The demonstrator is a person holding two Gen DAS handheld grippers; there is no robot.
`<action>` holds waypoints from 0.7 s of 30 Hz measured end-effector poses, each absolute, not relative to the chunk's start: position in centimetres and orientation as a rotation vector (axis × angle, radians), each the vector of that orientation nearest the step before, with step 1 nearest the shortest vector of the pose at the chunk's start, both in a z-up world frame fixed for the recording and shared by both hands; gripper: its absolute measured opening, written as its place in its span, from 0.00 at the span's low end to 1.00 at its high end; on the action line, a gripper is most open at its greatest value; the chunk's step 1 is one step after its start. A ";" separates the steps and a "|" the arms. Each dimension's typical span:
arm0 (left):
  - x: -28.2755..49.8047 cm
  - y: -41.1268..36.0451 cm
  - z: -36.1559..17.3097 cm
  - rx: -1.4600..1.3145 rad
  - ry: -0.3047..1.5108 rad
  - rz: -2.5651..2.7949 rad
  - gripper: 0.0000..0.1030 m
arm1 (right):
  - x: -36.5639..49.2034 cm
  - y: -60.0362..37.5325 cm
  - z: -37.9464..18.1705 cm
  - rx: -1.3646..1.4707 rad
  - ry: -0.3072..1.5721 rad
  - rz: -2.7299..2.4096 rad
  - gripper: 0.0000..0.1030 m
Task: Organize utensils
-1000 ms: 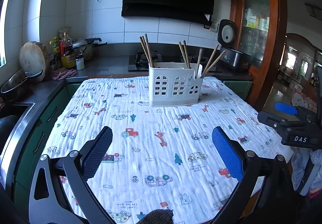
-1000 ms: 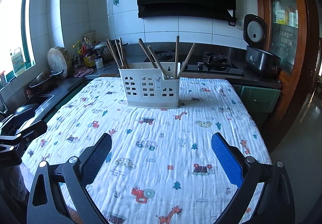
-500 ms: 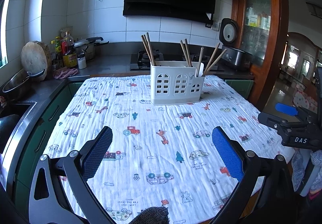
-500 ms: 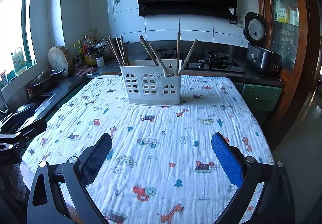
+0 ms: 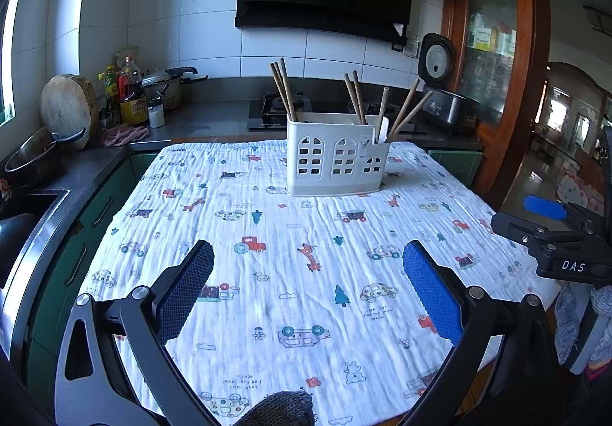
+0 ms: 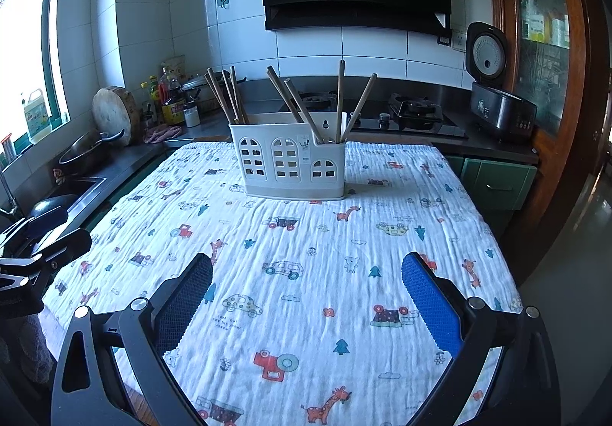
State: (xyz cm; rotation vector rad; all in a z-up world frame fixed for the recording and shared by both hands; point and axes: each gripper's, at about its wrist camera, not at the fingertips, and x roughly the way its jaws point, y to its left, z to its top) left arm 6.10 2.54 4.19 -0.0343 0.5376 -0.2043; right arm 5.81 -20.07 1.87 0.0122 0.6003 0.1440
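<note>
Both grippers, left (image 5: 306,280) and right (image 6: 306,284), hang over the tabletop (image 6: 306,311) w/ jaws spread wide, holding nothing. Chopsticks (image 6: 290,97) all stand in the caddy (image 6: 290,166) at the far end. Could be pre-sort or already done, can't tell tbh.

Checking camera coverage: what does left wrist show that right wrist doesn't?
Left wrist only: the right gripper at its right edge, marked DAS, and a lit room through the doorway.

Right wrist only: the left gripper at its left edge, the bright window and the jug on its sill.

Both: the white utensil caddy holding chopsticks, the printed cloth, range hood, rice cooker, and each camera's own jaws, open and empty.
</note>
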 end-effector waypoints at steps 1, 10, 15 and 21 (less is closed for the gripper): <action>6.1 2.5 4.2 -0.035 0.538 -0.205 0.95 | 5.8 -20.1 1.9 0.013 0.601 0.145 0.93; 6.2 2.3 4.1 -0.030 0.543 -0.208 0.95 | 5.8 -20.1 1.8 0.013 0.605 0.148 0.93; 6.2 2.0 4.0 -0.027 0.546 -0.208 0.95 | 5.8 -20.1 1.7 0.014 0.606 0.148 0.93; 6.3 1.9 3.8 -0.029 0.556 -0.207 0.95 | 5.7 -20.0 1.7 0.012 0.607 0.147 0.93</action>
